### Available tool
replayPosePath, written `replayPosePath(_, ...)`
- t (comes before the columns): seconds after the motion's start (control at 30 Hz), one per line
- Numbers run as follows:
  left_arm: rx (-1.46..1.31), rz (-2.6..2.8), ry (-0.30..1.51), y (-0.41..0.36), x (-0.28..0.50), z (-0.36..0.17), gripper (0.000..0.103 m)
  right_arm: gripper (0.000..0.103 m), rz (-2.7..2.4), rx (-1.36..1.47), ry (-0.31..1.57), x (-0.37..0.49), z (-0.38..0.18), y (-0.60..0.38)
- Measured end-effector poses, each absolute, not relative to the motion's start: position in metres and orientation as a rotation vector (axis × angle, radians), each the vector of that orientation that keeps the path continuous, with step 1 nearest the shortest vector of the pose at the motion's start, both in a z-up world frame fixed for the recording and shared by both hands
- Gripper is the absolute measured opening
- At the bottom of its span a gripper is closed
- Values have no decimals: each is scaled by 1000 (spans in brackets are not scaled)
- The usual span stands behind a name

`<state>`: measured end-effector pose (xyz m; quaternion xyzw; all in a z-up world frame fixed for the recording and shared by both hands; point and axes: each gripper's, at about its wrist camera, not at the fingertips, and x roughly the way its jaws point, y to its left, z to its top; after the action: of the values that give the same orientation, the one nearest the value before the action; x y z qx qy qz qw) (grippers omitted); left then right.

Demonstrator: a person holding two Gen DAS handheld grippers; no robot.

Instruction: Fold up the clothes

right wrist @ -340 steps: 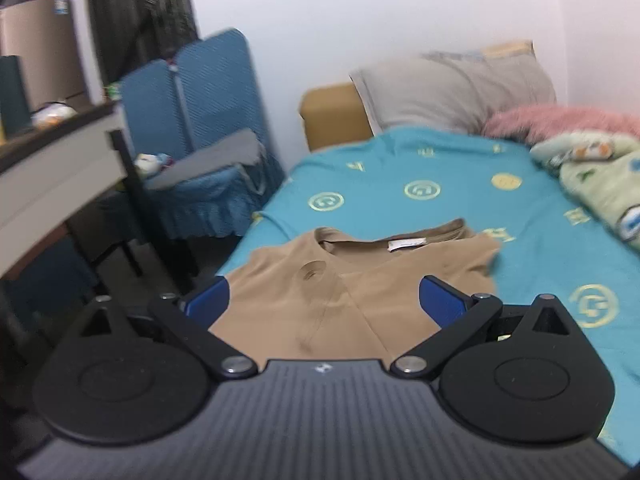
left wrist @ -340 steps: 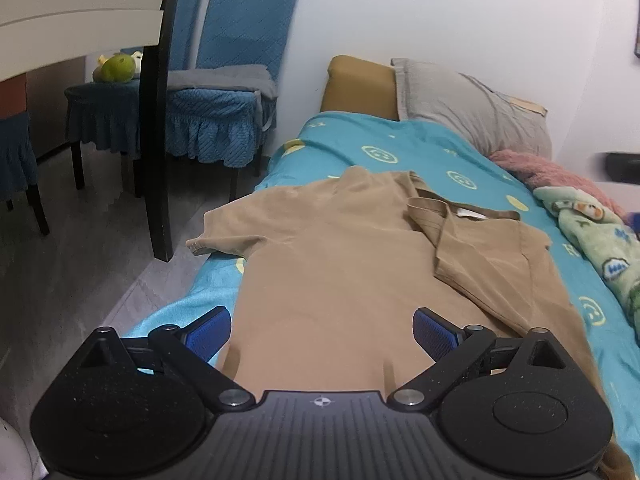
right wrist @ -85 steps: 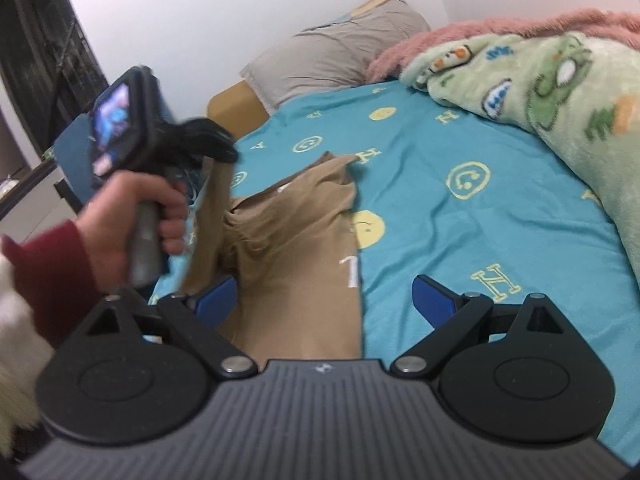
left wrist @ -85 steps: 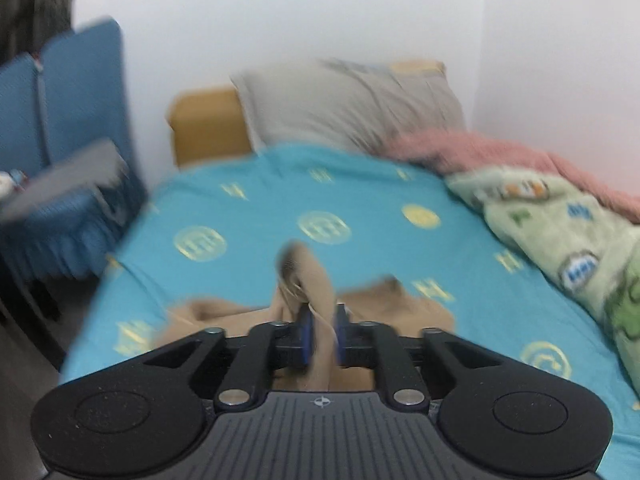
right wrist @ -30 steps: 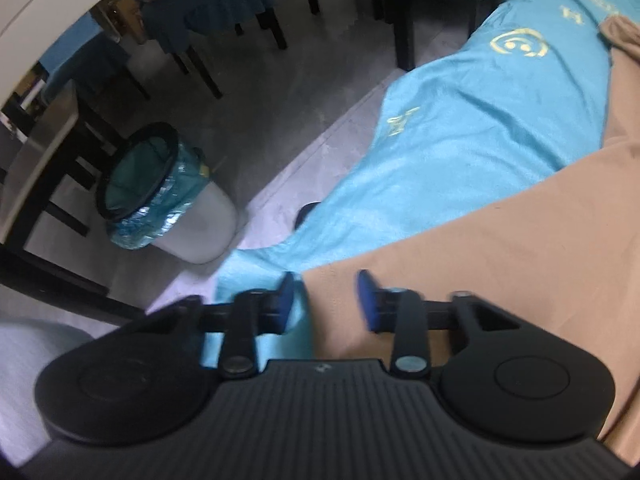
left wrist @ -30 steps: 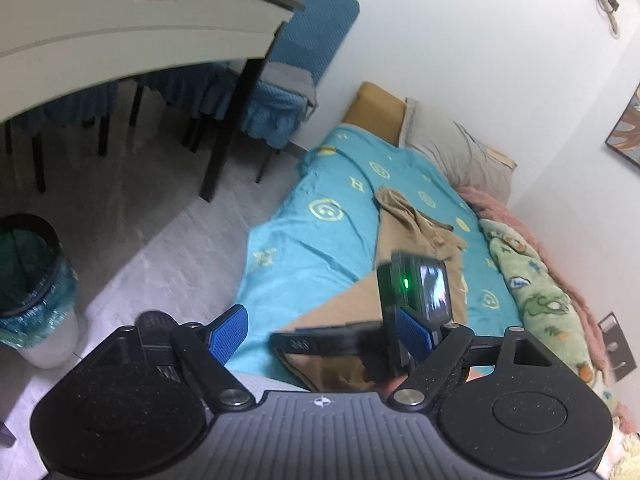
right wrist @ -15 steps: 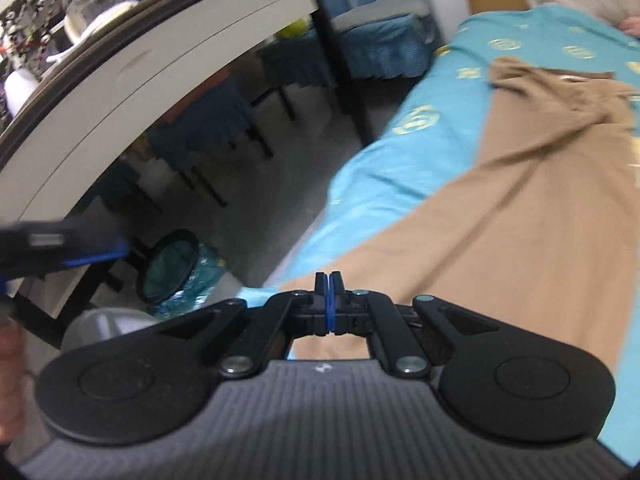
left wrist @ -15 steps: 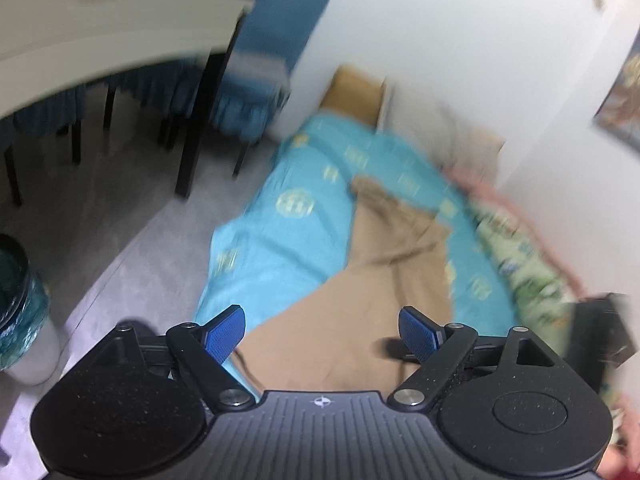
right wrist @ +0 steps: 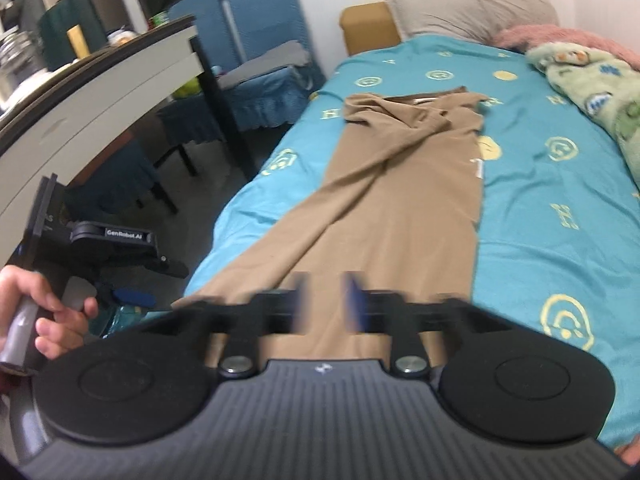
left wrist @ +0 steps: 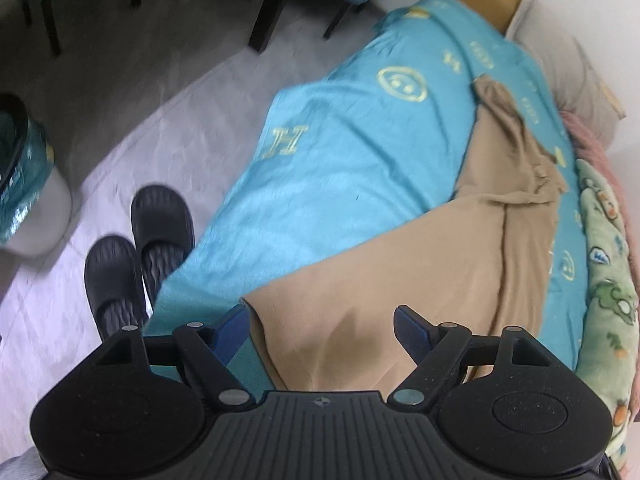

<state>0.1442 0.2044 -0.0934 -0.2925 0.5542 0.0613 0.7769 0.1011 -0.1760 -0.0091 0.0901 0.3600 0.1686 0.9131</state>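
Observation:
A tan shirt (left wrist: 420,264) lies folded lengthwise into a long strip on the teal bed sheet (left wrist: 340,152). Its collar end points to the pillows and its hem is at the near bed edge. My left gripper (left wrist: 320,326) is open, and its fingers straddle the hem corner just above the cloth. In the right wrist view the shirt (right wrist: 400,208) runs away from me. My right gripper (right wrist: 326,300) is blurred over the near hem, with a narrow gap between its fingers and nothing pinched. A hand holds the left gripper (right wrist: 156,282) off the bed's left edge.
Black slippers (left wrist: 132,256) and a lined bin (left wrist: 24,184) stand on the floor left of the bed. A table (right wrist: 100,80) and blue chairs (right wrist: 256,52) are further left. A green blanket (right wrist: 592,84) and pillows (right wrist: 468,8) sit at the right and far end.
My right gripper was shut half a second ago and its fingers have now parted. My left gripper has dropped closer to the near hem and is still open.

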Motion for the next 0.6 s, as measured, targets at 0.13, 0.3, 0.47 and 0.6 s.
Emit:
replayPosePath(0.13,-616,149,1238,200,149,-102,81,91,316,219,738,103,-14,-190)
replayPosePath(0.3,-614,177,1277,199,157,-110,80,91,290,229,718,103,-14,-198)
replayPosePath(0.47,-613,204,1311,196,164,-117,72,91,282,231,707,103,-14,-205)
replayPosePath(0.6,-583,224,1331,190,172,-124,68,91,284,243,715,104,-17,-208)
